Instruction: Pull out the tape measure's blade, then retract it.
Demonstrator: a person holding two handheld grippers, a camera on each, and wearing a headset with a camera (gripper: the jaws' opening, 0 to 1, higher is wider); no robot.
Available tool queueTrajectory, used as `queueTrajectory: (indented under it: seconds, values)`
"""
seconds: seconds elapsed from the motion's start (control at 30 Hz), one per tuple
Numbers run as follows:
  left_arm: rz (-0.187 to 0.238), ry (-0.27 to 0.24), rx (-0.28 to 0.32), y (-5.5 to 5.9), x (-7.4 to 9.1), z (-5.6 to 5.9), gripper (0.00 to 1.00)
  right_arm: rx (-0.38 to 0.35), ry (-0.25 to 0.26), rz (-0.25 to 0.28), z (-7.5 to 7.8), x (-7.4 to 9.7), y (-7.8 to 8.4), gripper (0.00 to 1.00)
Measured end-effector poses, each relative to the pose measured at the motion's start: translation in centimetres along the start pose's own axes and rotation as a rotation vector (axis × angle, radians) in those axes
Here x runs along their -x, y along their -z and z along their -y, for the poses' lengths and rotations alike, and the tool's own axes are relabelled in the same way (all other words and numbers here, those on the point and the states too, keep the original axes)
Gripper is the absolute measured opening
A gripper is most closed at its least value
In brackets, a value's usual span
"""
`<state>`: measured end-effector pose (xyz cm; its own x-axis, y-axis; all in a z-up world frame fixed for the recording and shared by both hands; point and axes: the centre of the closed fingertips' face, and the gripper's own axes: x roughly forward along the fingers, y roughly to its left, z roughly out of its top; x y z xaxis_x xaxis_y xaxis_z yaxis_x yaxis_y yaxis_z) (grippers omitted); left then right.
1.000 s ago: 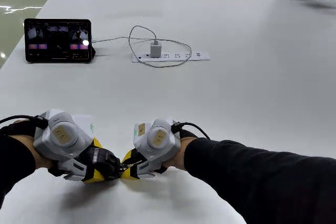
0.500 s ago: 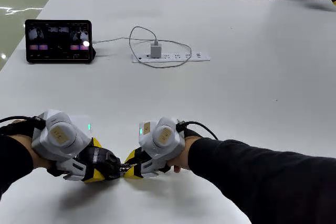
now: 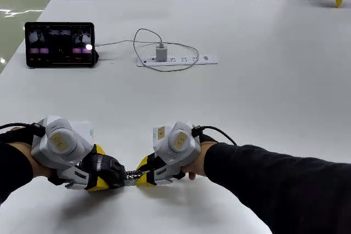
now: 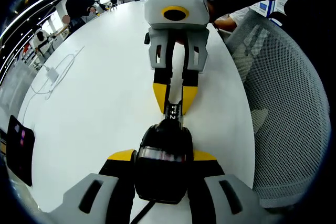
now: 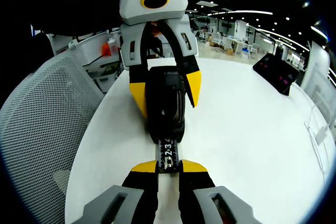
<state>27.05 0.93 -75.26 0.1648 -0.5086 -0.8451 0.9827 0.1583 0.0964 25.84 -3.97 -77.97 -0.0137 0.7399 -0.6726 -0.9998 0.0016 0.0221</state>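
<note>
While the left tool (image 4: 163,156) clamps the black tape measure (image 5: 166,106) over the white worktop (image 3: 247,80), the right tool (image 5: 168,167) pinches its blade (image 5: 168,156), a short length showing.

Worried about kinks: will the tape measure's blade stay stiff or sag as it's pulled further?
Probably stiff for now: only a short length of the numbered black blade spans between the black tape measure case and the right hand-held gripper, looking straight. Likely springy, so it may snap back if released.
</note>
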Motion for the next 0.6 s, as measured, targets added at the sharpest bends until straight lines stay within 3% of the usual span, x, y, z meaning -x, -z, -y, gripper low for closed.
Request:
queueTrajectory:
  seconds: [0.6]
  values:
    - [0.014,-0.009,-0.004,0.36,-0.50,-0.41,0.33,-0.009,0.007,-0.015,0.10,0.98,0.94,0.10]
